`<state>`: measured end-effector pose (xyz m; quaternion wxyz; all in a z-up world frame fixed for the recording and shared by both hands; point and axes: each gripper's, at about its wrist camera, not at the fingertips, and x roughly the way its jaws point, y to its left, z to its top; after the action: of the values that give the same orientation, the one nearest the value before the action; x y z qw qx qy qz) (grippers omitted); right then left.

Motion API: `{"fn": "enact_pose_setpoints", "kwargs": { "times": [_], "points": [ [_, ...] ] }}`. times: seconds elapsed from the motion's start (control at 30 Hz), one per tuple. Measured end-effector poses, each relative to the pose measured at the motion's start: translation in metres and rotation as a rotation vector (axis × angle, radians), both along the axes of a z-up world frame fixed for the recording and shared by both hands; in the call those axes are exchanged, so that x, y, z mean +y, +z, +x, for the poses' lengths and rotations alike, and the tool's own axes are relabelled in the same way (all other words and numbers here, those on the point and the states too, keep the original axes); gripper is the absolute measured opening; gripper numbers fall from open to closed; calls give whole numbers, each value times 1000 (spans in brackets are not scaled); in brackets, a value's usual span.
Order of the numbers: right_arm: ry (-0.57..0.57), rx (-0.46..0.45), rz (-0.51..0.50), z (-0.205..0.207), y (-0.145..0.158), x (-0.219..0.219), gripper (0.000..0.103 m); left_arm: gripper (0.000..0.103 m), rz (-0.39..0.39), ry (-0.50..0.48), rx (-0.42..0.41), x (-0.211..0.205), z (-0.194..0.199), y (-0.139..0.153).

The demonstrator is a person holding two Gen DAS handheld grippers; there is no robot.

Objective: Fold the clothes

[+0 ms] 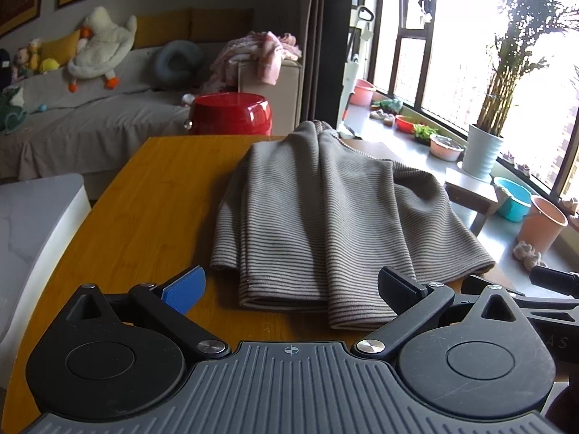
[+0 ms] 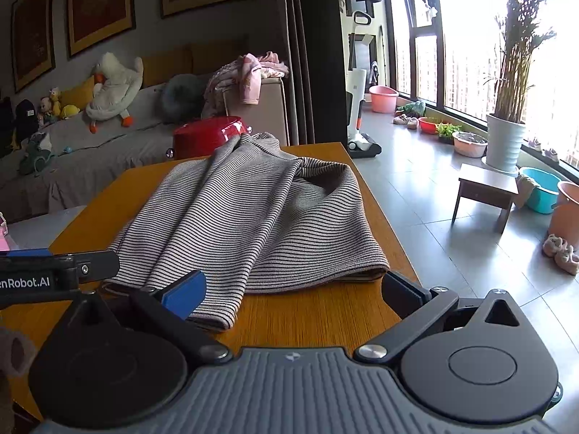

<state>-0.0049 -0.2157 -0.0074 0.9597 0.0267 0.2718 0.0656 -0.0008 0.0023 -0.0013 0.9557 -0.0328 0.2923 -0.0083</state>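
Striped knit, grey-brown with fine dark lines: the garment (image 1: 318, 217) lies on the orange wooden surface (image 1: 144, 199), doubled over in soft ridges, its long axis running away from both tools toward the far edge. The left hand-held gripper (image 1: 291, 291) hovers wide apart, empty, with the near hem straight ahead between its fingers. The right hand-held gripper (image 2: 293, 294), equally wide and empty, faces the hem's right corner; both look about equally near.

One striped garment (image 1: 318, 217) lies on one wooden table (image 1: 144, 195) — two grippers, left (image 1: 291, 289) and right (image 2: 293, 289). Beyond: one red stool (image 1: 231, 114), one goose plush (image 1: 105, 47) — three framed pictures.
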Motion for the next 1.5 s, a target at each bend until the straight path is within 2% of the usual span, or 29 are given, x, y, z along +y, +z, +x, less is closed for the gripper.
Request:
{"fn": "enact_pose_setpoints", "kwargs": {
  "times": [0.2, 0.27, 0.83, 1.5],
  "points": [
    [21, -48, 1, -12, 3, 8, 103, 103, -1, 1, 8, 2, 1, -3],
    [26, -3, 21, -3, 7, 4, 103, 103, 7, 3, 6, 0, 1, 0],
    [26, -44, 5, -6, 13, 5, 103, 103, 4, 1, -37, 4, -8, 11],
    [31, -37, 8, -3, 17, 5, 103, 103, 26, -4, 10, 0, -8, 5]
  ]
}}
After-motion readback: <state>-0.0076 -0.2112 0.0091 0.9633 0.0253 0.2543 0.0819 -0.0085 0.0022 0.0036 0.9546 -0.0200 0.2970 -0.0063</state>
